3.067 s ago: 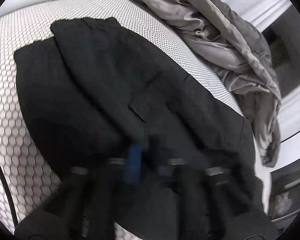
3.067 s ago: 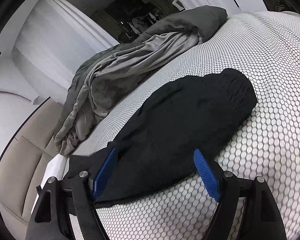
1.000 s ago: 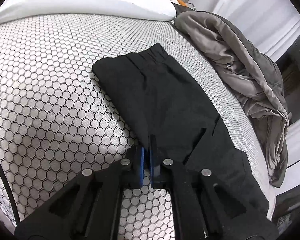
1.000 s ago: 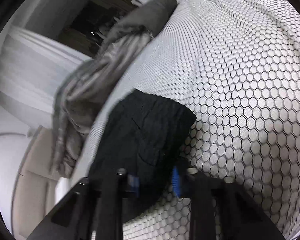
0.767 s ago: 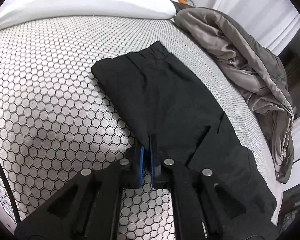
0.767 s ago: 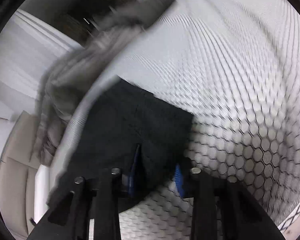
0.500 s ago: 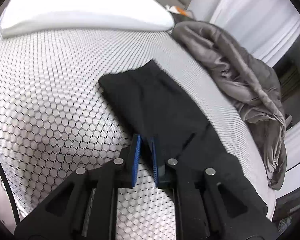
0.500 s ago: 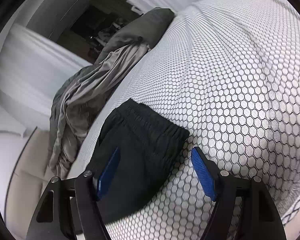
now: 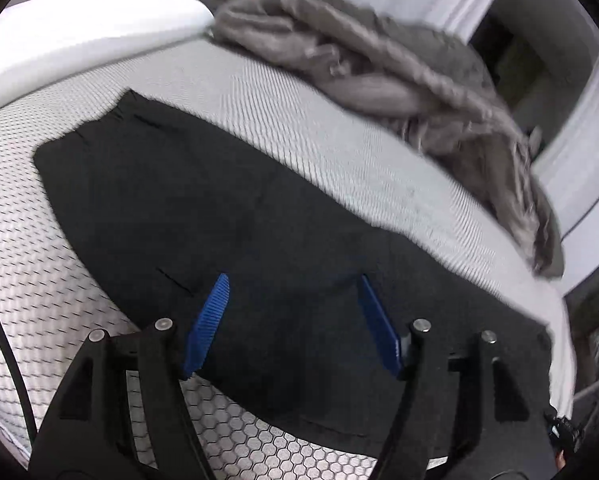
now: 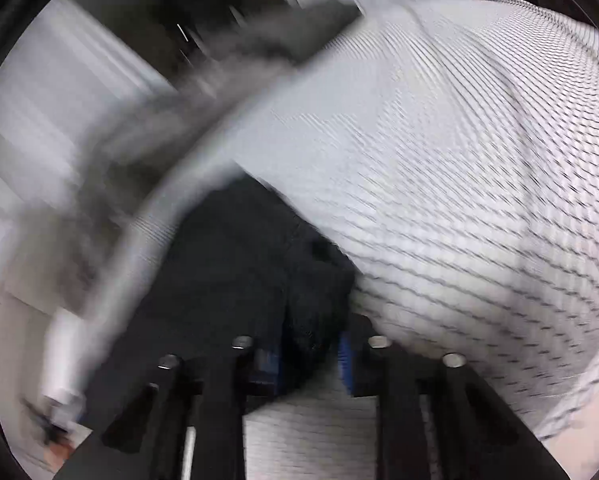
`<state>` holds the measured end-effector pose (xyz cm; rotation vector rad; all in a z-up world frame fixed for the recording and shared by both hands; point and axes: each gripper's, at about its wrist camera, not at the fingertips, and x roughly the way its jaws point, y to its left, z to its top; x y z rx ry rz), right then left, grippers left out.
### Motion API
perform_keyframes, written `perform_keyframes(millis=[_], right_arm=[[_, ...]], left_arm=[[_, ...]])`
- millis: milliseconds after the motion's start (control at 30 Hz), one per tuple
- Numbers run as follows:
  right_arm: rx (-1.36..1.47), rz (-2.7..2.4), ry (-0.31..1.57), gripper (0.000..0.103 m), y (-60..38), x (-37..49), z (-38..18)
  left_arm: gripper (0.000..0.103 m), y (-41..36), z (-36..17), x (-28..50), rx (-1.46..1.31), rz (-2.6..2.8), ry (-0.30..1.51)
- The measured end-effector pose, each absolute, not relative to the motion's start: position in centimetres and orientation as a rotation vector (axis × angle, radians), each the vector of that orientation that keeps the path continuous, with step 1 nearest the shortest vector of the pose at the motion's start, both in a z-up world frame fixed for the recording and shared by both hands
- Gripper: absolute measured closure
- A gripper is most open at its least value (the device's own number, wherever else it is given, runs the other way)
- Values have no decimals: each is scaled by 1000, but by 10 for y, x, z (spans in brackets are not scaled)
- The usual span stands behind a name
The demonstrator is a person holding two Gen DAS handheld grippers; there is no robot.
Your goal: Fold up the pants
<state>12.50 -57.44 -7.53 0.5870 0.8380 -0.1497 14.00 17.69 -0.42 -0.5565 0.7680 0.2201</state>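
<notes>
The black pants [image 9: 227, 216] lie folded lengthwise on the honeycomb-patterned bed cover [image 9: 27, 272]. In the left wrist view my left gripper [image 9: 293, 284] hovers over the middle of the pants. Its jaws are opening wide, and its blue pads [image 9: 207, 324] stand apart from the cloth with nothing pinched. The right wrist view is blurred by motion. There my right gripper [image 10: 310, 354] is closing on the bunched end of the pants [image 10: 235, 264], and the dark cloth fills the narrow gap between its pads.
A crumpled grey blanket [image 9: 411, 80] lies along the far side of the bed, close beyond the pants. A white pillow [image 9: 83, 28] sits at the far left. The bed edge [image 9: 555, 320] drops off at the right, with white curtains behind.
My left gripper let go of the pants' edge, swung over their middle and spread wide. My right gripper opened wide half a second ago and has closed back on the end of the pants.
</notes>
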Motion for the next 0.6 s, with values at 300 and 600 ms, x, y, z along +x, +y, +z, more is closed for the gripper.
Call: perform_keyframes(millis=[300,600], right_arm=[[539,-136,592,35,-548,119,-21],[459,-194,633,35,-550,172,-6]], left_arm=[[38,138,-12,157,-497,153,802],[38,108,-32,172,-339,159,881]])
